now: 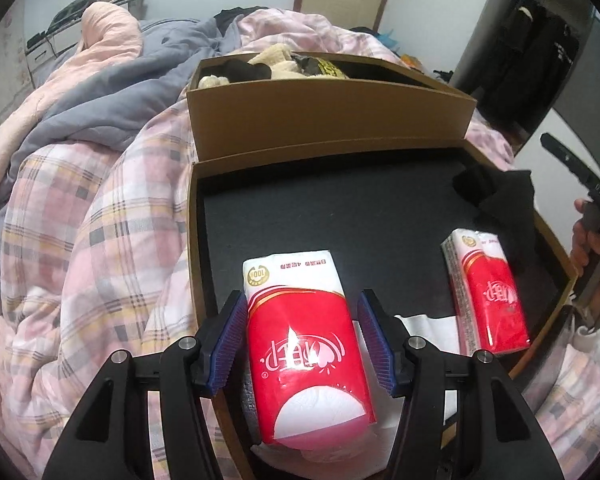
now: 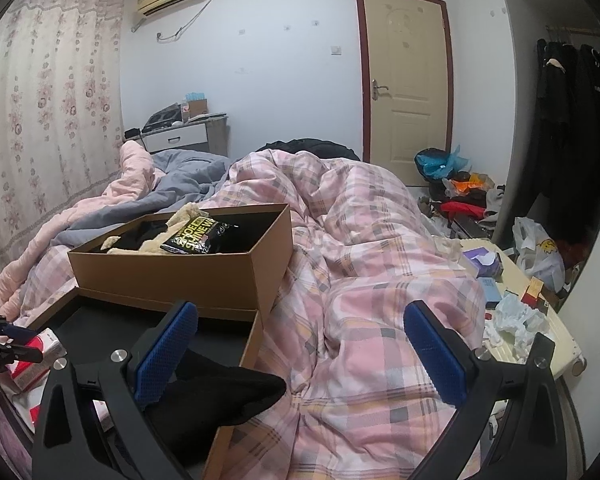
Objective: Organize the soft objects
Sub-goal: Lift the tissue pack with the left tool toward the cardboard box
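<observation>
Straddling a red-and-white tissue pack [image 1: 304, 344], left claw [image 1: 306, 344] sits with jaws apart: left pad touching or nearly touching the pack, right pad clear, nothing gripped. Pack lies between the fingers in the shallow black-lined lid tray [image 1: 194, 240]. Second pack [image 1: 488, 292] right of the claw. Right claw [image 2: 300, 354] wide open, empty, black cloth [image 2: 216, 396] by its left finger. Risk: glossy film wrap, squashy block; an off-centre pinch could let it slip or twist.

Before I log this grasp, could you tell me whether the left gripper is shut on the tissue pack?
Not shut: the left gripper straddles the tissue pack, with a gap visible beside the right pad.
</observation>
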Demonstrator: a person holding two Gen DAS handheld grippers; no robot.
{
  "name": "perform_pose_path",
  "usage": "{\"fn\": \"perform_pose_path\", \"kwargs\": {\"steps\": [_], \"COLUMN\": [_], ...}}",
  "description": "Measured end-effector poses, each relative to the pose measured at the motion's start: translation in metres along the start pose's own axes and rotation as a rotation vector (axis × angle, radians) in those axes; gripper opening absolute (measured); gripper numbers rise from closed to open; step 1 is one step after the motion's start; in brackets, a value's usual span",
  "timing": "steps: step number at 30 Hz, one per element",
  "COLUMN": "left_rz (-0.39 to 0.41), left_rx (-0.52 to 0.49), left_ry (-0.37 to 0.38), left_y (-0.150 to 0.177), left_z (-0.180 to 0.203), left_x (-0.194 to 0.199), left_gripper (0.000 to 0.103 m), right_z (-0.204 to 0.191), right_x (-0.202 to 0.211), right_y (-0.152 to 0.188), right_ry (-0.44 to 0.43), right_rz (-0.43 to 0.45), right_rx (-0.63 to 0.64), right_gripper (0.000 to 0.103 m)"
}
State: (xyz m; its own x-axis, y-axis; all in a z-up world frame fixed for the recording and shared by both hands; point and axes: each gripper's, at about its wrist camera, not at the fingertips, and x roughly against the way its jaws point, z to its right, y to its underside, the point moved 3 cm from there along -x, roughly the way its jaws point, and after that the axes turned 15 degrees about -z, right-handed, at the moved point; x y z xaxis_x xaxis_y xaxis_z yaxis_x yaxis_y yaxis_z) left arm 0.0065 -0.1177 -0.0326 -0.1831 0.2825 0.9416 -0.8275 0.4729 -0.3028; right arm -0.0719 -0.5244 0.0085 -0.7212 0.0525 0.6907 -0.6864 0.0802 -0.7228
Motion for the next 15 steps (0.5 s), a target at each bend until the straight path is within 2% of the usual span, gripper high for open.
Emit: {"fn": "perform_pose_path", "kwargs": {"steps": [4,5,10,15], "left_rz": [-0.009,-0.009,0.019,0.126], "left_rx": [-0.013,-0.011,-0.011,0.013], "left_ry": [-0.041,-0.043,-0.02,0.009], "left_y": [-0.002,-0.003,-0.004,-0.007], "left_z": [0.003,0.003,0.001,-0.005], "left_x": [-0.006,-0.007,-0.005,0.015], "left_gripper": [0.054,0.05,0.044,0.043], "right_z": [-0.001,-0.005,-0.022,-0.023], "right_x": [0.005,0.007,0.012,0.009], "right_y": [-0.001,-0.001,0.0,0.0], "right_ry": [-0.115,-0.122,-0.099,-0.1], "right_rz": [-0.009,-0.009,0.016,0.018], "right_rx": [-0.001,0.013,0.067,0.067], "right_gripper": [0.102,0.102,0.102,0.102]}}
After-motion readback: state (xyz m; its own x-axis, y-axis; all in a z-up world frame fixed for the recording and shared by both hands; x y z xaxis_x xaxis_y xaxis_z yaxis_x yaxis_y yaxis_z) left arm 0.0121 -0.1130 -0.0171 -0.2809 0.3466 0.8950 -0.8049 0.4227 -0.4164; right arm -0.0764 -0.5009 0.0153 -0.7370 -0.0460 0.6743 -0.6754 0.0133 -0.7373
